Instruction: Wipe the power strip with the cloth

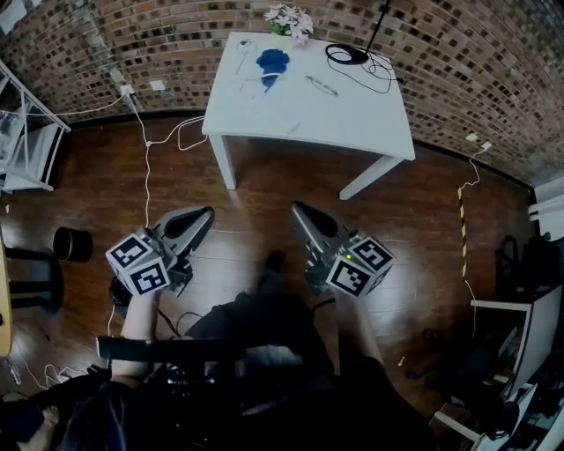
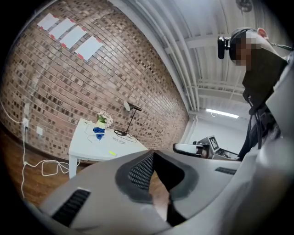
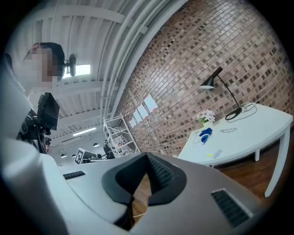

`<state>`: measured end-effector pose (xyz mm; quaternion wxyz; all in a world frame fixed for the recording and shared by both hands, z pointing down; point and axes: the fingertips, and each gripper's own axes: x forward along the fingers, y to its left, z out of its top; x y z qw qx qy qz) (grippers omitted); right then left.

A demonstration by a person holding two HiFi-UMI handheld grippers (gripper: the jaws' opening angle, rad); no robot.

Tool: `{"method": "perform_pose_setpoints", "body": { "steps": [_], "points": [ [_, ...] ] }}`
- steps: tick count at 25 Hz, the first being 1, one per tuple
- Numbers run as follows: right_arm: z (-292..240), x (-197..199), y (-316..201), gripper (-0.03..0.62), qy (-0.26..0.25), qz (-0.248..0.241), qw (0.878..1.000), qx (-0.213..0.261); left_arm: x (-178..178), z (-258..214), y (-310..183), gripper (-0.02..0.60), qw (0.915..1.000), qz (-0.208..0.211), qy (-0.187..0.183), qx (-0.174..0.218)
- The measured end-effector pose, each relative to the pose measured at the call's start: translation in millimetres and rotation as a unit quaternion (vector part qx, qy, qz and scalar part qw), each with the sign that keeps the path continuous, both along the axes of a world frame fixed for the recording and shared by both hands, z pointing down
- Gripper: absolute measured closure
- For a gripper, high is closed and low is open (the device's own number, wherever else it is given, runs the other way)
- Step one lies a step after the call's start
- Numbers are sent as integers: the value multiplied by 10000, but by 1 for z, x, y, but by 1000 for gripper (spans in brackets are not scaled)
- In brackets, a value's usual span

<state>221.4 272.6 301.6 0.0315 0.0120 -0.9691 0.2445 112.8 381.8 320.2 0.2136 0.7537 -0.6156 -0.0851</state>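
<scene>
A blue cloth (image 1: 273,60) lies bunched near the far edge of a white table (image 1: 352,119), well ahead of both grippers. Beside it is a small white object with a white cord (image 1: 244,44), too small to identify as the power strip. The cloth (image 2: 98,132) is also far off in the left gripper view, and the cloth (image 3: 206,133) shows likewise in the right gripper view. My left gripper (image 1: 207,214) and right gripper (image 1: 298,210) hover side by side over the wooden floor, short of the table. The left gripper (image 2: 153,156) and right gripper (image 3: 147,158) are both shut and empty.
On the table stand flowers (image 1: 289,19), a black lamp base with coiled cable (image 1: 348,55) and a small yellow item (image 1: 286,126). White cables (image 1: 147,167) trail across the floor from wall sockets. A black bin (image 1: 72,244) and a metal rack (image 1: 26,145) stand left, shelving (image 1: 520,352) right.
</scene>
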Motion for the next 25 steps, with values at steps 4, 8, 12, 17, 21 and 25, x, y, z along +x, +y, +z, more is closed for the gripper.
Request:
{"method": "perform_pose_setpoints", "body": {
  "steps": [4,8,12,17,21,25],
  "points": [
    [18,-9,-40,609,55,-116,9997,-185,-9,2,-53,568,9998,91,-90,-122],
    [30,-15,-80,609,130,-245,9992,-304,-11,4,-100,568,9993,183,-147,-292],
    [28,-20,-132,609,104,-308,9993,-206,-14,0,-144,568,9987,128,-266,-420],
    [39,-28,-171,609,107,-537,9982,-242,-18,-1,-183,568,9973,7,-432,-587],
    [44,-34,-185,609,133,-769,9968,-178,-19,-4,-207,568,9959,2,-647,-638],
    [49,-34,-202,609,193,-668,9974,-165,-21,-8,-226,568,9951,94,-747,-641]
  ]
}}
